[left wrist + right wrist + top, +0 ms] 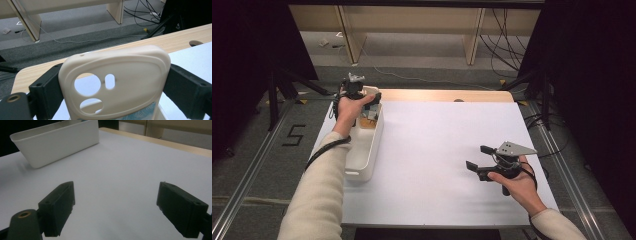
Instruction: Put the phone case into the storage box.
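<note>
Both hands low; left tongs (110, 100) clamp phone case (117, 82).

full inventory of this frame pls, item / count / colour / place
phone case: 1, cream, upright between the left gripper's jaws, above the bin's far end
bin: 1, white, oblong, on the table's left side; small items inside at its far end, too small to identify
table: 1, white top with a wood strip along the far edge
cables: several, dark, on the floor beyond the table
marker "5": 1, black, on the floor left of the table
left gripper: 1, black, jaws closed on the phone case
right gripper: 1, black, jaws open, nothing between them, over the table's right side
sleeves: 2, beige, entering from the bottom edge
</note>
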`<state>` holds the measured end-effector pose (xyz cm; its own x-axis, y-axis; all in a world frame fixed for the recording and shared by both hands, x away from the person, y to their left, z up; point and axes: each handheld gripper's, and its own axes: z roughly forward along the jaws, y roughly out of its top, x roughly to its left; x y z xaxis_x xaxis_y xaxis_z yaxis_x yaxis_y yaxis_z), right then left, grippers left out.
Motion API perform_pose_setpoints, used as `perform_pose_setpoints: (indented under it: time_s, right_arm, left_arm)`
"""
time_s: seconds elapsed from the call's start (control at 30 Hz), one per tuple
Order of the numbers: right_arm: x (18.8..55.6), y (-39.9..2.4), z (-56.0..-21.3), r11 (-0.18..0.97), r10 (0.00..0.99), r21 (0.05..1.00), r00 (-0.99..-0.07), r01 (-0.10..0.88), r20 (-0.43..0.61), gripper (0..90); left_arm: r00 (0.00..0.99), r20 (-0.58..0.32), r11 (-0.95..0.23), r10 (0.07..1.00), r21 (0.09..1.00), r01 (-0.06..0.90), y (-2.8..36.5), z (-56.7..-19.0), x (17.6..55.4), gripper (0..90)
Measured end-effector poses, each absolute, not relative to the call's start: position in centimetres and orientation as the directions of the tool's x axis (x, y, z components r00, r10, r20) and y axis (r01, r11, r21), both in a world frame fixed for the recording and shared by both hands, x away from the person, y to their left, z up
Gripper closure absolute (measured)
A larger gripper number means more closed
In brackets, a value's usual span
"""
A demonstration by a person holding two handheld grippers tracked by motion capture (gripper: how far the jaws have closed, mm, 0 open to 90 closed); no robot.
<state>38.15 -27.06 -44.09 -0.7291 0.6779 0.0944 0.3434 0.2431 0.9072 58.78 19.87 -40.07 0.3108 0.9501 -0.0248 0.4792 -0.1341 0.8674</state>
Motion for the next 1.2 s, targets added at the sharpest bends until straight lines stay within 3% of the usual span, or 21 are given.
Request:
perform_pose_setpoints:
  time_s: [0.93, 1.2]
  right_arm:
    - [38.15, -27.06, -44.09, 0.245, 0.677, 0.907, -0.73, 0.344, 0.094, 15.8]
    - [38.15, -27.07, -44.08, 0.247, 0.677, 0.906, -0.73, 0.344, 0.093, 15.9]
  left_arm:
    - [0.301, -0.042, -0.117, 0.953, 0.863, 0.491, 19.96, -40.17, 59.32, 8.3]
    - [0.292, -0.052, -0.106, 0.955, 0.859, 0.501, 19.81, -40.28, 59.4, 4.0]
